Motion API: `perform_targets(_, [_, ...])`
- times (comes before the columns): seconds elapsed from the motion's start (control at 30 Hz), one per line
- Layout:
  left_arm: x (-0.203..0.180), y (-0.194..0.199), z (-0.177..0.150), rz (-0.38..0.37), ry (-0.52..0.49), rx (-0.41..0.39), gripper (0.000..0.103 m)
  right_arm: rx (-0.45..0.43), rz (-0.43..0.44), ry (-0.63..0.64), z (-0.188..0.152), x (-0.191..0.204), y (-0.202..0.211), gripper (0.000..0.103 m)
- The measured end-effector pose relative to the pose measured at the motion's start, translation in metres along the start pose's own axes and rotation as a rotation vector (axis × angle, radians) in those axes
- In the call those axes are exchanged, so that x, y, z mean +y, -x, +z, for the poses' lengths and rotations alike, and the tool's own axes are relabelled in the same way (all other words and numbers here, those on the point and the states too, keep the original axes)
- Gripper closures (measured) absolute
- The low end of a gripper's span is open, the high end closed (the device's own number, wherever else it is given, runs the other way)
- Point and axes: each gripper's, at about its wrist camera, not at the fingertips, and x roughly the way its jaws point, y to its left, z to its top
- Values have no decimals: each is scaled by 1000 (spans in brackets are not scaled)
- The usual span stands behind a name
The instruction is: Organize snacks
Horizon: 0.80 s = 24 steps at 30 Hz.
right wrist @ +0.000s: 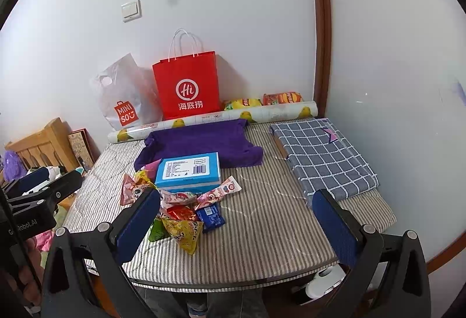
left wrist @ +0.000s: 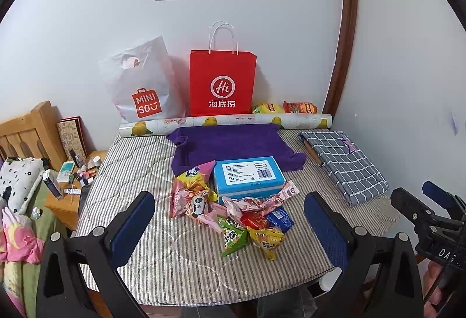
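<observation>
Layout on the table (left wrist: 180, 259). The snack pile (left wrist: 233, 216) lies ahead of the left gripper (left wrist: 230, 227), between its jaws; seen from the right gripper (right wrist: 237, 226), it lies just beyond the left jaw. The box (left wrist: 249, 176) sits directly behind the pile, touching it. Behind the box, a folded cloth (left wrist: 233, 144) lies flat; a paper roll (left wrist: 227, 123) lies crosswise behind the cloth. Two bags, one plastic (left wrist: 142, 82) and one paper (left wrist: 222, 82), stand side by side against the wall behind the roll, with two chip packets (left wrist: 284, 107) to their right. A folded checked fabric (right wrist: 323, 156) lies beyond the right jaw of both grippers.
</observation>
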Motion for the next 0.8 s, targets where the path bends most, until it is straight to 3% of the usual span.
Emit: perform_targets(0.8, [0,4,-1,-2,2,-6,0,-15,16,-5,-3,2,6,0])
